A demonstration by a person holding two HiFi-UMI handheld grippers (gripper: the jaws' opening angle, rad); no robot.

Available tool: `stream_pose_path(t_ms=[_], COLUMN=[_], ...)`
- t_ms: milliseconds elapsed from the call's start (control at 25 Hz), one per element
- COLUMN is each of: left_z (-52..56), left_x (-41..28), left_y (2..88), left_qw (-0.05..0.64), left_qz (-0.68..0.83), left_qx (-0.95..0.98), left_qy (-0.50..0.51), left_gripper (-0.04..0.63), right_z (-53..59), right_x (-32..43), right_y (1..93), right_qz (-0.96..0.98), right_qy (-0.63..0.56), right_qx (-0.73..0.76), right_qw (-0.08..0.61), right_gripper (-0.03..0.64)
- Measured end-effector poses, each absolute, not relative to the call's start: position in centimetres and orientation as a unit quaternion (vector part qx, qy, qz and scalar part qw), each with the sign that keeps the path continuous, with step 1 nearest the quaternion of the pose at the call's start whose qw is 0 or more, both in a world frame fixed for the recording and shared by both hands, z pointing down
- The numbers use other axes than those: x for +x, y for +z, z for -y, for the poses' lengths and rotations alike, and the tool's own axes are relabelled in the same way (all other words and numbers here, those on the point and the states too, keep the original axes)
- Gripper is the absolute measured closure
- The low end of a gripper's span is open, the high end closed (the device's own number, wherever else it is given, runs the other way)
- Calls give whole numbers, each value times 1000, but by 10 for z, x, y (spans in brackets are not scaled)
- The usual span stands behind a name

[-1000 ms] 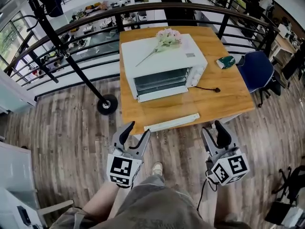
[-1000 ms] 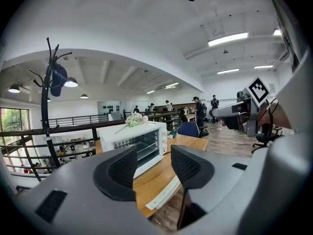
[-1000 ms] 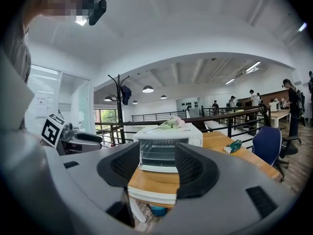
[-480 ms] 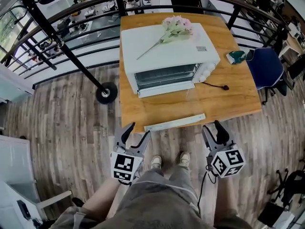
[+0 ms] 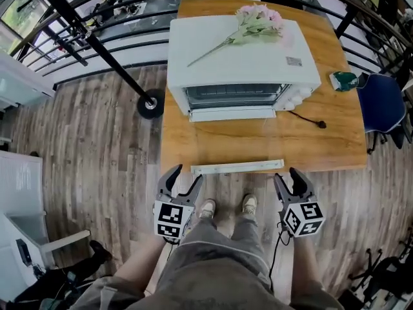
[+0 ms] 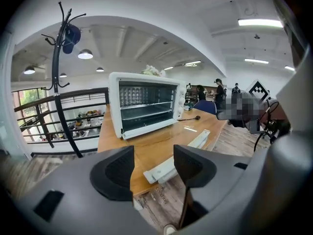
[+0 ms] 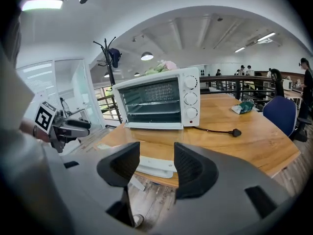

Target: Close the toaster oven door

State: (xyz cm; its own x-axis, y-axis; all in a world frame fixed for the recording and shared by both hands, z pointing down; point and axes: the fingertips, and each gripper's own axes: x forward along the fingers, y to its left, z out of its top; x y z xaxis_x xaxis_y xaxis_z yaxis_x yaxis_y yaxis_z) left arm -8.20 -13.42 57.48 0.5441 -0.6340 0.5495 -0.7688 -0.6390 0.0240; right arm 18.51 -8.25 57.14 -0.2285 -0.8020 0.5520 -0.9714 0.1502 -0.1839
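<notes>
Door (image 5: 232, 113) of oven (image 5: 242, 57) is dropped open, racks visible. The oven sits on table (image 5: 193, 144), straight ahead of both grippers and well apart from them, its opening facing them. Flowers (image 5: 258, 21) lie on the oven top. Plug (image 5: 321, 124) with its cable is on the table, ahead of the right gripper (image 5: 288, 176). White strip (image 5: 237, 167) lies along the table's near edge, just ahead of both tools, untouched. On the left gripper (image 5: 186, 176), jaws are wide apart and have just been opening, nothing between the pads. The right gripper is released too, empty. Both hang off the table's near edge, over floor (image 5: 97, 166). Coat rack (image 5: 150, 104) is ahead-left of the left gripper, and chair (image 5: 384, 102) ahead-right of the right one.
</notes>
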Motion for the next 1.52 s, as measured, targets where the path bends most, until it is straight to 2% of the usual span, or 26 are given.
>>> stream_pose_path(t_ms=[200,600,960,1240,1440,1520], left_z=[129,123,135,140,160,174], left_x=[-76,-77,-70,-75,-74,-71], left_y=[609,658,678,654,605,586], left_qw=[166,181,178,155,188,185], left_qz=[433,485,487,494,517,519], left_qx=[846,807,809,815,813,815], left_qy=[262,285,276,261,193,179], left_gripper=[323,321,322,365,391,390], right_z=[89,88,98,100,119,134], right_x=[203,200,199,200,204,205], right_y=[605,666,678,655,609,592], right_qz=[759,796,806,813,817,816], right_qy=[269,272,264,260,246,229], right_qx=[566,493,484,487,504,514], right_qw=[178,220,216,182,130,130], right_gripper=[388,382,382,382,383,428])
